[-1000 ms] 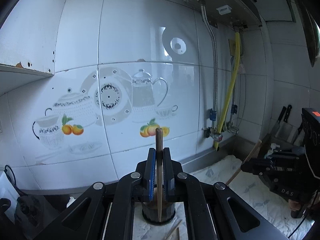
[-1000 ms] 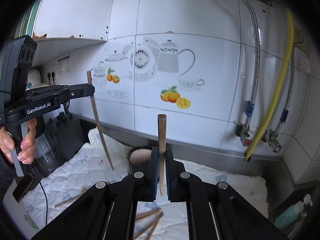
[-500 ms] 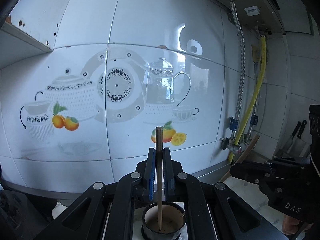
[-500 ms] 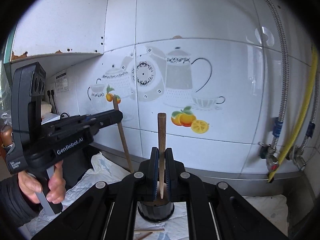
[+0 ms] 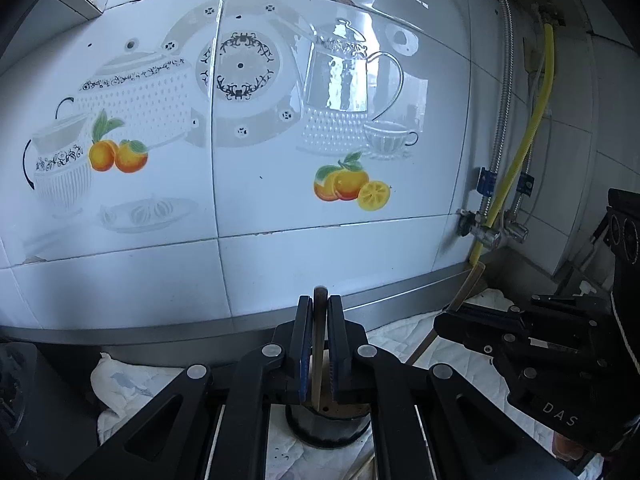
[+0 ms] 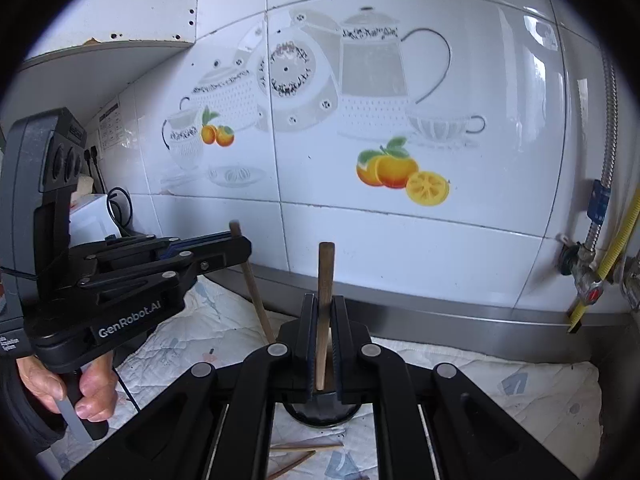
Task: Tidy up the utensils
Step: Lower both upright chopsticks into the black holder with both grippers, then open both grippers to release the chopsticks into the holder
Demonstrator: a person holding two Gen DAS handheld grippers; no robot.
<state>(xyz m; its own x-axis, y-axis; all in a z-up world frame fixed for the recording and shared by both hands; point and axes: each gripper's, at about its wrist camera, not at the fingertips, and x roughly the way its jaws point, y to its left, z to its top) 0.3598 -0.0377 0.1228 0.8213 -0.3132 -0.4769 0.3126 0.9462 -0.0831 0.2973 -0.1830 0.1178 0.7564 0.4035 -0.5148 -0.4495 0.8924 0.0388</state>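
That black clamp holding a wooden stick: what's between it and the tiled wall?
In the right wrist view, beyond the right gripper lie only white quilted cloth and the wall's grey metal strip; the dark round holder sits below.

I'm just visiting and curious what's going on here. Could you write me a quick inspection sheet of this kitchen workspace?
Surface: counter covered by a white quilted cloth.
Job's things: dark round holder on the cloth; one wooden chopstick in the left gripper, its lower end over the holder; second chopstick in the right gripper.
Clutter: loose chopsticks lying on the cloth.
Grippers: left gripper and right gripper each closed on a chopstick; a hand holds the left one.
Cables: black cord at far left.
Surroundings: white tiled wall with teapot and orange prints; yellow hose and metal pipes.
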